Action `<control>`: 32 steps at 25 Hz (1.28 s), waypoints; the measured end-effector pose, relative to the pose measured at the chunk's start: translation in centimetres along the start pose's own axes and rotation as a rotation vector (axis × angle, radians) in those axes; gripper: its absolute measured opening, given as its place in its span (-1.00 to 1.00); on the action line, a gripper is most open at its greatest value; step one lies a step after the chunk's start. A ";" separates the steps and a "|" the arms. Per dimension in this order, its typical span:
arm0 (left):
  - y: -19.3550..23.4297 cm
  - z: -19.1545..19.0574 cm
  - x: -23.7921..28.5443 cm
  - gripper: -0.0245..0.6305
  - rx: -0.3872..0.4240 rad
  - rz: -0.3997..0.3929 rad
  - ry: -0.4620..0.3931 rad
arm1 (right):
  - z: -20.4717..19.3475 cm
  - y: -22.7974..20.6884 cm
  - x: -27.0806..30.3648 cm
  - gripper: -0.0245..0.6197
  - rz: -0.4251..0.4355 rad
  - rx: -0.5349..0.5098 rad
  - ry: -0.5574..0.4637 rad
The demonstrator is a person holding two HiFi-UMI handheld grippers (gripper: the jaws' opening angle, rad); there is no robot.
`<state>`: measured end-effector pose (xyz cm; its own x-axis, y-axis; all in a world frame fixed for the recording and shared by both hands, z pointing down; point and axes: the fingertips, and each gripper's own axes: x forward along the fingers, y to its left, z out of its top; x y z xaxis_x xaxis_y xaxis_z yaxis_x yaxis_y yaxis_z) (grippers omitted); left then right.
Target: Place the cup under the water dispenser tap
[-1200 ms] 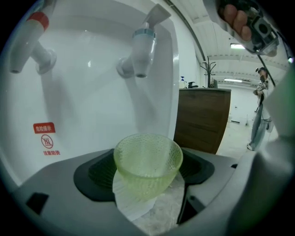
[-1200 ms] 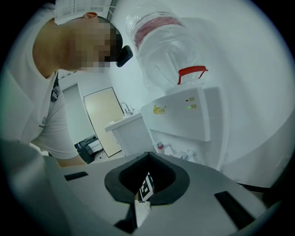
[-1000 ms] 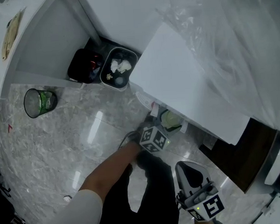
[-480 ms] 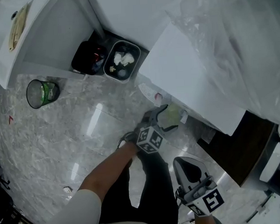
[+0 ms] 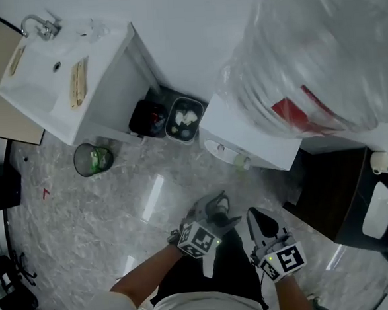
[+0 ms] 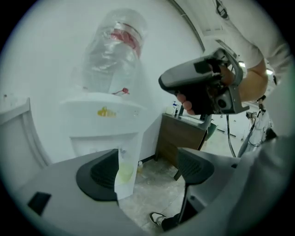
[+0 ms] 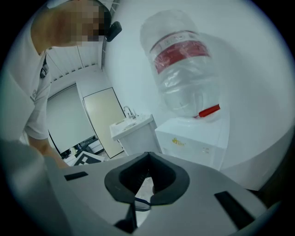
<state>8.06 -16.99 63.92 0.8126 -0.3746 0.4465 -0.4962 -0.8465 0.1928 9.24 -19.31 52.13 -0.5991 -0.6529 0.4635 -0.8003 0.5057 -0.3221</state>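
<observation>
The water dispenser is a white floor unit carrying a big clear bottle with a red label. A small pale yellow-green cup stands in its tap recess; in the left gripper view the cup shows just past the left jaw. My left gripper hangs over the floor short of the dispenser, open and empty, apart from the cup. My right gripper is beside it to the right, jaws together with nothing in them. From the right gripper view the dispenser is visible, but the cup is hidden.
A white sink cabinet stands at the left. A black bin and a grey bin sit between it and the dispenser. A green-tinted wastebasket is on the marbled floor. A dark wooden cabinet stands to the right.
My left gripper, which was at the cup in the recess, has drawn back towards me with its jaws open. The cup stayed in the dispenser. The head view pulled back and up.
</observation>
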 end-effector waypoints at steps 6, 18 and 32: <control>-1.9 9.8 -6.1 0.30 0.020 0.010 -0.055 | 4.8 2.5 -4.6 -0.88 -0.046 -0.003 -0.056; -7.5 21.6 -15.6 -0.87 -0.019 -0.009 -0.179 | 10.9 7.8 -11.8 -0.88 -0.123 -0.033 -0.157; -9.9 25.3 -19.8 -0.91 -0.039 0.006 -0.237 | 13.2 12.2 -14.5 -0.88 -0.162 -0.129 -0.218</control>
<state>4.61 -10.75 31.07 0.8566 -0.4613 0.2312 -0.5085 -0.8308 0.2263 7.84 -11.11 30.59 -0.4659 -0.8295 0.3081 -0.8847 0.4432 -0.1444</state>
